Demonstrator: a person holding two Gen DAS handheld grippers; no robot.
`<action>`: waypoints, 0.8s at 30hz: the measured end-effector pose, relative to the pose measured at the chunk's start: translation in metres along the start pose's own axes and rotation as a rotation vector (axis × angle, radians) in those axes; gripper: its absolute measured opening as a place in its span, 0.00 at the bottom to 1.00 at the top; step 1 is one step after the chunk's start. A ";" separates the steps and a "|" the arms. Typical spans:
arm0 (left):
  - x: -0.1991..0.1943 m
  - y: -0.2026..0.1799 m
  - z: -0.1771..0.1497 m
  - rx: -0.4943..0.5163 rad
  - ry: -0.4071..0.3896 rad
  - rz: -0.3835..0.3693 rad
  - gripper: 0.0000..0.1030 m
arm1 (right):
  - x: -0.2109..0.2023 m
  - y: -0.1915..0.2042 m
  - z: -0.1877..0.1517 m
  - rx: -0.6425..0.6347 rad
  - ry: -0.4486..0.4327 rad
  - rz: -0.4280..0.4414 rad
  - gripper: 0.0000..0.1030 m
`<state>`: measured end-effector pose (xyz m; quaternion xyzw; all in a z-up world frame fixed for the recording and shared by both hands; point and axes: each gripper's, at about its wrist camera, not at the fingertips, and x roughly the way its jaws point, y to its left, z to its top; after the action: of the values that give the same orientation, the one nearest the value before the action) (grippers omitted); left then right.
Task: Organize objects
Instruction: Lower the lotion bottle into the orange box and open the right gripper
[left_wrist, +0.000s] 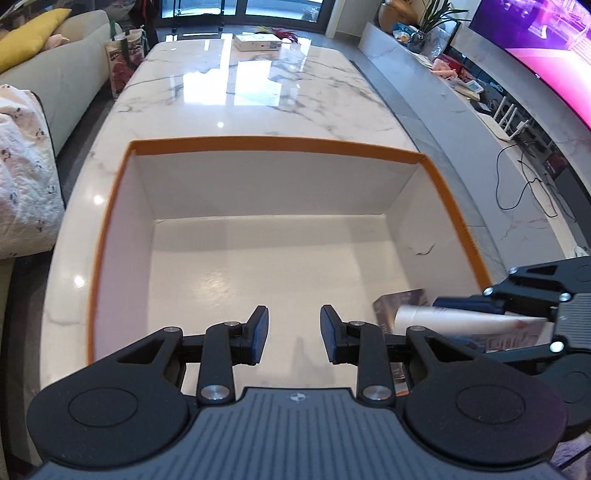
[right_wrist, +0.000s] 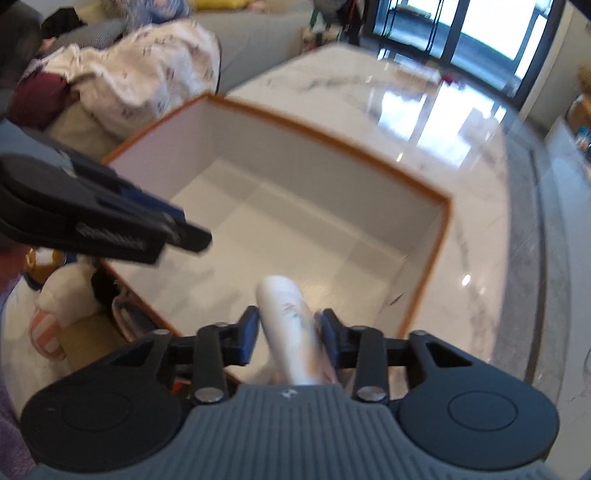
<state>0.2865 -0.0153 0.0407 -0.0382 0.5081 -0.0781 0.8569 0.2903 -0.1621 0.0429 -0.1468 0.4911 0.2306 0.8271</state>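
Note:
A large open box with an orange rim (left_wrist: 273, 143) and white inside stands on the marble table (left_wrist: 251, 92); it also shows in the right wrist view (right_wrist: 325, 136). My left gripper (left_wrist: 293, 334) is open and empty over the box's near edge. My right gripper (right_wrist: 290, 334) is shut on a white tube with a faint print (right_wrist: 284, 317), held over the box's near right corner. In the left wrist view the right gripper (left_wrist: 491, 306) comes in from the right with the white tube (left_wrist: 443, 317) pointing left. A shiny silver packet (left_wrist: 402, 299) lies under it.
A white flat box (left_wrist: 256, 42) sits at the table's far end. A sofa with a yellow cushion (left_wrist: 33, 37) and a patterned blanket (left_wrist: 22, 173) stands left. A TV (left_wrist: 546, 48) and low shelf stand right. Soft toys (right_wrist: 59, 299) lie beside the box.

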 end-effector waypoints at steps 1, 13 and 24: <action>-0.001 0.001 -0.003 -0.001 -0.002 0.000 0.33 | 0.005 0.001 -0.001 0.000 0.016 0.005 0.27; -0.010 0.016 -0.011 0.029 -0.021 -0.031 0.33 | 0.001 -0.009 0.007 0.087 0.061 0.001 0.32; -0.001 0.016 -0.011 0.027 -0.017 -0.056 0.33 | -0.018 -0.019 0.006 0.134 0.012 0.025 0.34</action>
<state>0.2776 0.0009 0.0339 -0.0416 0.4983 -0.1087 0.8592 0.2972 -0.1803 0.0621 -0.0865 0.5122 0.2066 0.8292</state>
